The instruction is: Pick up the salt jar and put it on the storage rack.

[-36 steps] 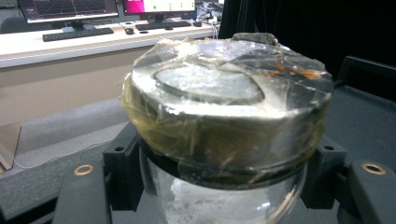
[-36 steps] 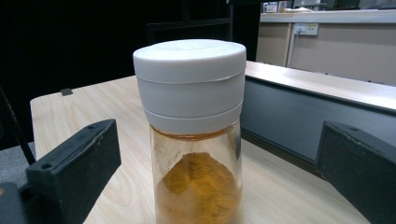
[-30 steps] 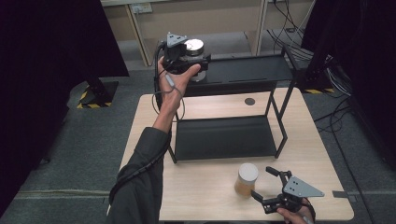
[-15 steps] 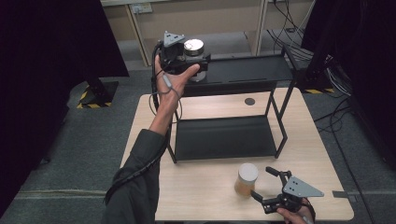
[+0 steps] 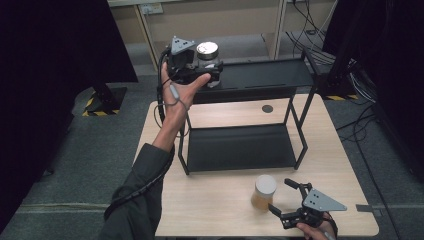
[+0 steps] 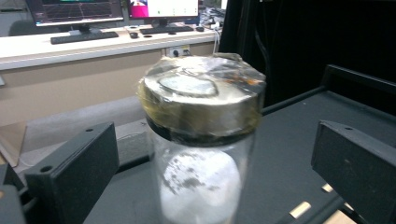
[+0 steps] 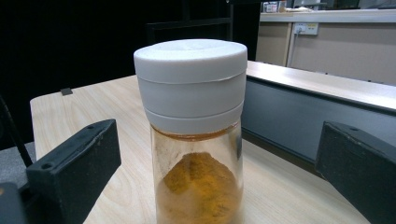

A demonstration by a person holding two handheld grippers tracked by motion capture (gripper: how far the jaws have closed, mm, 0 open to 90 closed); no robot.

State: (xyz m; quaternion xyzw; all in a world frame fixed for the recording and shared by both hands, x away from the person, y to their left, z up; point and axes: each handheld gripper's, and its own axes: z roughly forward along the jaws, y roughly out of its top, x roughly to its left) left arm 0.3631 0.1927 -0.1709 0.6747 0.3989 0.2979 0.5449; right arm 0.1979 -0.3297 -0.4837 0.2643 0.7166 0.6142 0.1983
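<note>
On the black shelf (image 5: 270, 75) – wood table (image 5: 210, 210) below – both claws gape around 2 jars.

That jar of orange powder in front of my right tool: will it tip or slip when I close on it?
The jar looks tall and narrow on the table, so a push near its white lid would probably tip it. Its clear wall seems smooth and hard, possibly slippery. Only partly filled, it is likely light, weight sitting low; the right tool could grip below the lid.
</note>
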